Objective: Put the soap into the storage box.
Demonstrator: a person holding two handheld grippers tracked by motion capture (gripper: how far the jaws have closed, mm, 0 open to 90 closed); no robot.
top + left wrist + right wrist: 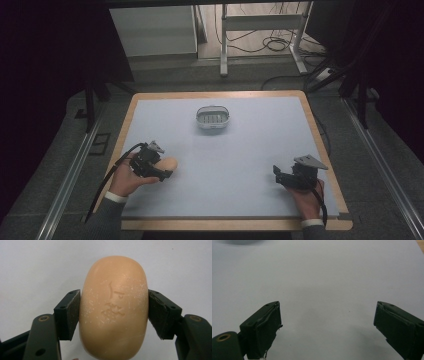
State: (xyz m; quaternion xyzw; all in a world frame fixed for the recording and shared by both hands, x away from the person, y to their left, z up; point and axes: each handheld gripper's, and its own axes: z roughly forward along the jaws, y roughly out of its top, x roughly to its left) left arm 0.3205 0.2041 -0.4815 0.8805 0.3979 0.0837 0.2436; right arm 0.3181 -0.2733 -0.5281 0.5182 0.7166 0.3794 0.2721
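Note:
An oval peach-coloured bar of soap (113, 307) sits between the black jaws of my left gripper (114, 311), which press on both its sides. From above, the soap (167, 163) pokes out at the front left of the table, with my left gripper (159, 170) shut on it. My right gripper (278, 176) rests at the front right; its jaws stand wide apart over bare mat (327, 325). A small grey oval soap dish (212, 118) stands at the back middle of the mat, apart from both grippers.
A pale blue mat (235, 155) covers the wooden table, whose rim (327, 150) shows at the edges. Beyond the table are a white desk frame (260, 30), cables on the floor and dark stands on both sides.

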